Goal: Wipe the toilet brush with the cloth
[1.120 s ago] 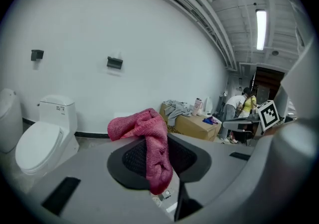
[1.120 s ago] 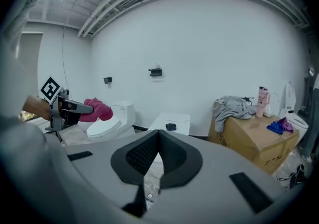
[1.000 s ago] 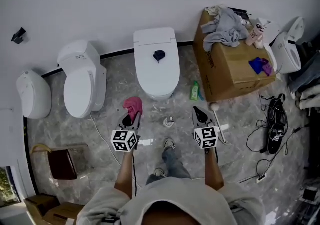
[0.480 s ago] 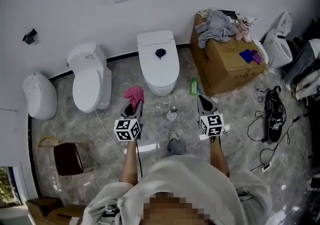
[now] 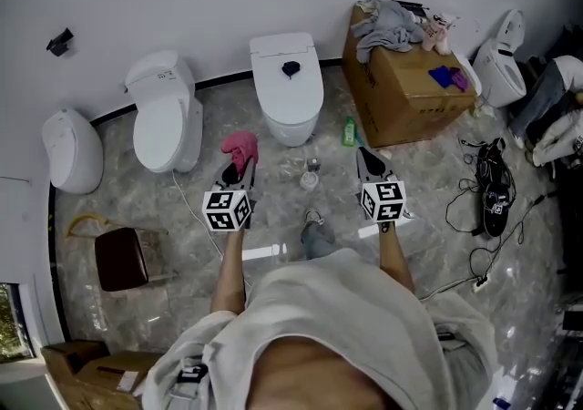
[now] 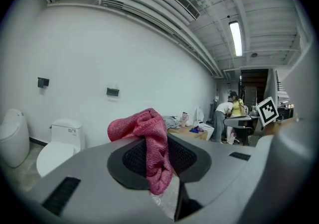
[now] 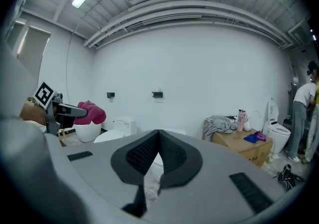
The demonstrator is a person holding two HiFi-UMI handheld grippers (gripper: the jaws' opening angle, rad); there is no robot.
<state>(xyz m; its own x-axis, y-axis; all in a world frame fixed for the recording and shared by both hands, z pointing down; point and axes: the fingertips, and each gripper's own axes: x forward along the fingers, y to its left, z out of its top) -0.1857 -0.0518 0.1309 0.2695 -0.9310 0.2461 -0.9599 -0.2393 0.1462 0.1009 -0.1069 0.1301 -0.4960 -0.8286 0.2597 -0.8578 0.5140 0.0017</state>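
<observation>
Two forearms stretched forward side by side over the marble floor [image 5: 182,308], left gripper [image 5: 243,173] level, jaws clamped on the pink cloth [image 5: 240,148], white toilet [image 5: 288,94] far ahead, right gripper [image 5: 366,160] level, jaws pressed together, empty.

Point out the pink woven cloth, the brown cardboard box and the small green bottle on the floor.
pink woven cloth [image 6: 149,133], left gripper view, on its hanging fold.
brown cardboard box [image 5: 410,66], head view, on its bare top face.
small green bottle [image 5: 349,132], head view, on its body.
</observation>
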